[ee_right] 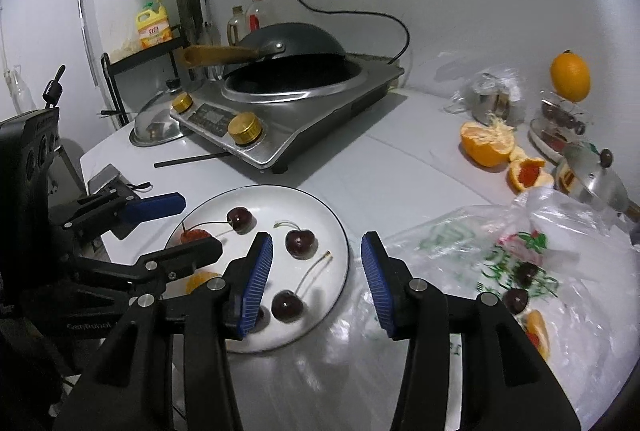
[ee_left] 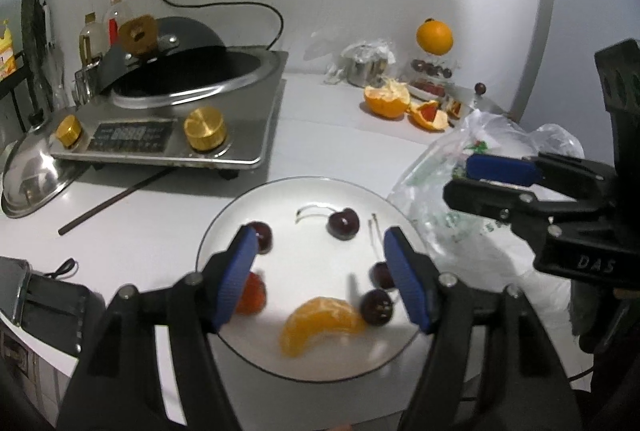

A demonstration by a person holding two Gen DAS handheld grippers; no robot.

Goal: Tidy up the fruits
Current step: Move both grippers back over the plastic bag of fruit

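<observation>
A white plate (ee_left: 224, 227) (ee_right: 340, 231) on the counter holds several dark cherries (ee_left: 343, 223) (ee_right: 300, 243), an orange segment (ee_left: 320, 323) and a red fruit piece (ee_left: 252, 293). My left gripper (ee_left: 320, 271) is open and empty, low over the plate, its fingers either side of the fruit. My right gripper (ee_right: 316, 279) is open and empty over the plate's right rim; it also shows in the left wrist view (ee_left: 492, 177). A clear plastic bag (ee_right: 520, 271) to the right holds two cherries (ee_right: 516, 299) and an orange slice (ee_right: 538, 331).
An induction cooker (ee_left: 180, 119) (ee_right: 296, 119) with a black wok stands at the back left, a steel lid (ee_left: 32, 179) beside it. Peeled orange halves (ee_left: 386, 99) (ee_right: 486, 143), a whole orange (ee_left: 434, 37) and steel pots sit at the back right. A dark stick (ee_left: 112, 201) lies by the cooker.
</observation>
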